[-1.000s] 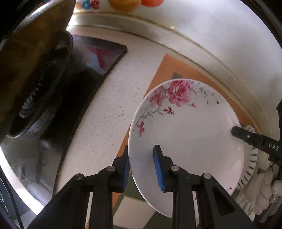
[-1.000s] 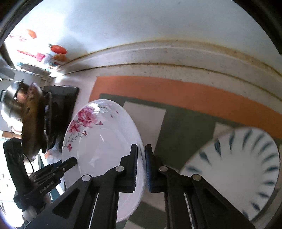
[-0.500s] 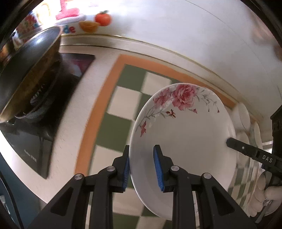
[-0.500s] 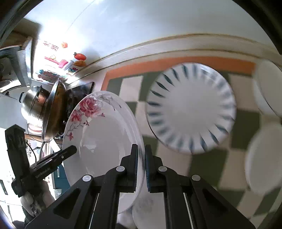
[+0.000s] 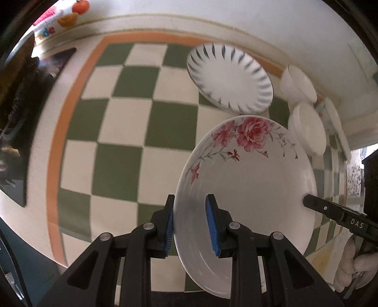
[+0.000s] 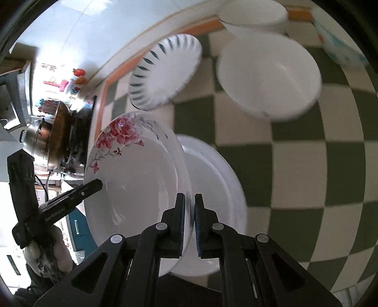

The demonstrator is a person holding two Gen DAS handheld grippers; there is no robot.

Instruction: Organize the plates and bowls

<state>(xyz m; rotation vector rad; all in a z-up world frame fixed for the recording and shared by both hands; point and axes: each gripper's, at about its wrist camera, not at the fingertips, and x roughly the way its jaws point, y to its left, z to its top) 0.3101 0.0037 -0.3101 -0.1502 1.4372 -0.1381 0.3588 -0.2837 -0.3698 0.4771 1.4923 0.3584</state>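
Observation:
A white plate with pink roses (image 5: pixel 250 184) is held in the air over a green-and-white checkered mat (image 5: pixel 122 122). My left gripper (image 5: pixel 190 224) is shut on its near rim. My right gripper (image 6: pixel 189 222) is shut on the opposite rim of the rose plate (image 6: pixel 132 179) and shows in the left wrist view (image 5: pixel 330 212). A blue-striped plate (image 5: pixel 229 80) lies at the back of the mat. A plain white plate (image 6: pixel 212 170) lies just under the held one. A white bowl (image 6: pixel 269 73) sits at the back right.
A wok and steel pot (image 6: pixel 49 132) stand on a black cooktop (image 5: pixel 14 118) at the left. Another white bowl (image 6: pixel 255 16) and a patterned dish (image 6: pixel 340 47) sit near the back wall. The wall (image 5: pixel 212 19) runs along the mat's far edge.
Both grippers have carried the rose plate rightward, away from the cooktop and over the checkered mat. The striped plate, bowls and plain white plate have come into view.

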